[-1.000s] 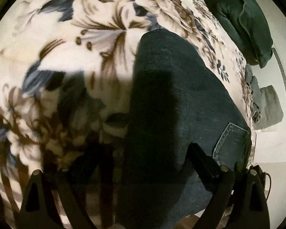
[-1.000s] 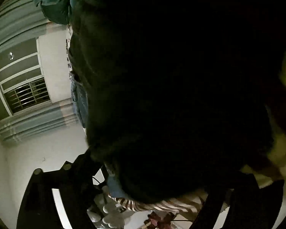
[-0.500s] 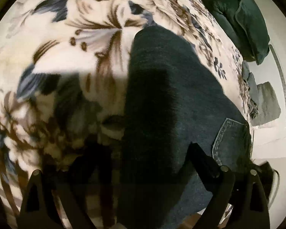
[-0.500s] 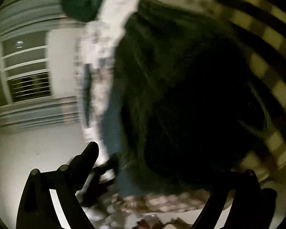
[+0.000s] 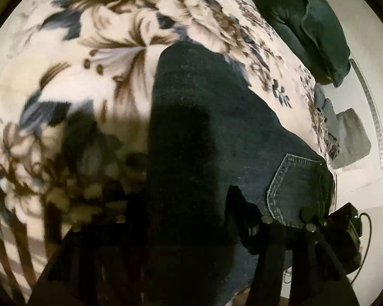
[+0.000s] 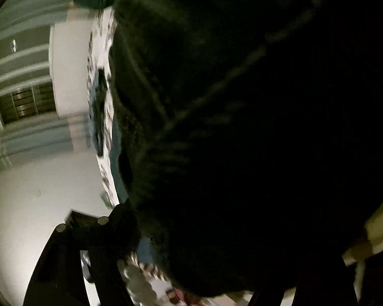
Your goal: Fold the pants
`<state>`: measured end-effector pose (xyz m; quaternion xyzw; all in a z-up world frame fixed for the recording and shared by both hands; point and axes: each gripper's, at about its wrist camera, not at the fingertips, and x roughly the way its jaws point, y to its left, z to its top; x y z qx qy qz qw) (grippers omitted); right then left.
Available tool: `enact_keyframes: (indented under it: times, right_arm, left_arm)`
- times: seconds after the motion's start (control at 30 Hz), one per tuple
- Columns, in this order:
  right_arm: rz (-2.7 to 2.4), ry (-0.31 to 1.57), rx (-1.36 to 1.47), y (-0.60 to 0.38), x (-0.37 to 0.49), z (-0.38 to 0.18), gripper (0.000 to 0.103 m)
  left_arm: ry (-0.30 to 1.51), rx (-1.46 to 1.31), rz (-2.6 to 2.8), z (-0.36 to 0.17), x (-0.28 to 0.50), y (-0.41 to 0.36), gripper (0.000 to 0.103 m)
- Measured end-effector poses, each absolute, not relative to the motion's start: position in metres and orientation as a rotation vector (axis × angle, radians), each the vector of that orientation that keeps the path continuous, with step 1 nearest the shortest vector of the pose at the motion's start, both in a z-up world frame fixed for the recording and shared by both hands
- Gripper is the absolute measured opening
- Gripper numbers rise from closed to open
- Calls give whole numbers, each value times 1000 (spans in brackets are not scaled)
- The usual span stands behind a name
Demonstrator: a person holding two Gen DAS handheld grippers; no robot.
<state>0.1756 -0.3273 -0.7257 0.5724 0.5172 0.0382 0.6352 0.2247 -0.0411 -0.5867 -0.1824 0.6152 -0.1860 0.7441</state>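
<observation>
Dark blue denim pants (image 5: 204,132) lie on a floral blanket (image 5: 84,71) on a bed, a back pocket (image 5: 298,188) showing at the lower right. My left gripper (image 5: 186,219) hovers low over the pants near the waist end, jaws spread wide, holding nothing. In the right wrist view the pants (image 6: 242,127) fill most of the frame, dark and very close. My right gripper (image 6: 204,232) has its left finger (image 6: 107,232) against the fabric edge; its right finger is lost in the dark. The jaws stand wide apart.
A dark green pillow (image 5: 309,25) lies at the head of the bed, upper right. A grey cloth (image 5: 349,137) hangs off the bed's right side. A wall, curtains and a window (image 6: 23,97) show at the left of the right wrist view.
My left gripper has crept forward along the pants. My right gripper has swung back in close against the pants after a blurred move.
</observation>
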Motion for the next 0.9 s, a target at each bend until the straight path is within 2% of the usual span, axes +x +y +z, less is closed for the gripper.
enact_keyframes:
  times: [0.13, 0.23, 0.3, 0.37, 0.47, 0.5, 0.53, 0.6, 0.7, 0.9]
  right_arm:
    - [105, 1239, 1262, -333, 167, -717, 77]
    - [114, 1264, 1259, -334, 163, -722, 83]
    - [124, 1270, 1281, -334, 167, -728, 93]
    - [129, 1272, 1319, -332, 180, -733, 103]
    - [140, 1290, 1344, -327, 182, -731, 103]
    - [147, 1261, 1352, -327, 185, -728, 102]
    - [153, 1238, 1361, -327, 185, -725, 98]
    - [143, 1226, 1336, -328, 185, -719, 55]
    - [141, 1193, 1295, -331, 178, -705, 47]
    - [159, 1172, 1251, -341, 171, -661, 44]
  left_arm:
    - [1344, -419, -394, -586, 224, -39, 50]
    - [1361, -430, -376, -588, 226, -39, 54]
    - [1382, -474, -375, -594, 228, -37, 59]
    - [1398, -541, -371, -601, 229, -33, 60]
    - [1388, -541, -353, -597, 228, -35, 58]
    - [1381, -538, -349, -595, 227, -36, 53]
    - [1370, -538, -342, -591, 225, -37, 49]
    - [1354, -553, -338, -585, 223, -35, 31]
    - [1334, -507, -351, -565, 218, -41, 23]
    - [1301, -489, -368, -510, 200, -41, 21]
